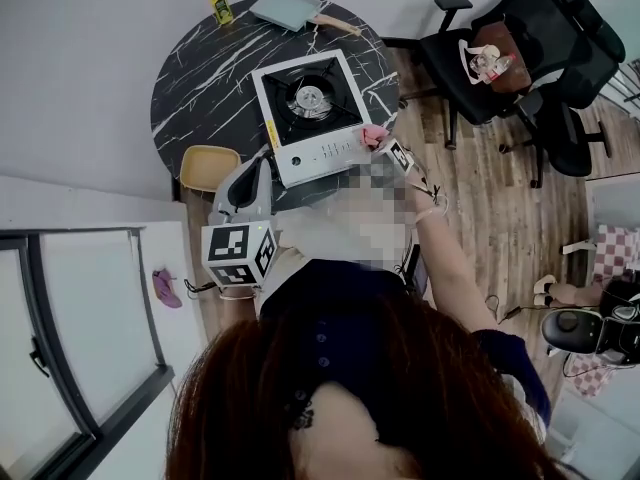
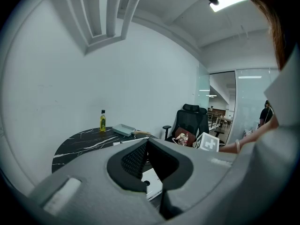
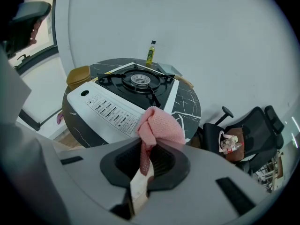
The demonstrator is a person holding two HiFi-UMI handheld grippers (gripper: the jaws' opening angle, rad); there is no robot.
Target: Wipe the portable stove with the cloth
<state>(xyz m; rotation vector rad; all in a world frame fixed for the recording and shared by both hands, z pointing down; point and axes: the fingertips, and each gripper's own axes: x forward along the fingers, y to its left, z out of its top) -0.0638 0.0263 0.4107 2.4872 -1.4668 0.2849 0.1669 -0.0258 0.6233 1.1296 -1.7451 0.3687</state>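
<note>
Right gripper view: cloth (image 3: 160, 127) in tongs (image 3: 149, 154); stove (image 3: 110, 109) print illegible.

Your cloth (image 3: 159, 128) is a pink, coarse, nubbly knit, matt all over. The portable stove (image 1: 308, 116) has a smooth white painted body with a slight sheen, a matt black grate and a shiny bare-metal burner cap. The counter (image 1: 200, 93) looks like polished black marble with white veins. Your left gripper (image 2: 147, 159) and right gripper (image 3: 149, 159) are matt grey plastic, jaws lined with rough black crosshatched pads. The bottle (image 1: 219, 2) at the counter's far edge is glossy. The floor (image 1: 500, 218) is wood plank.
</note>
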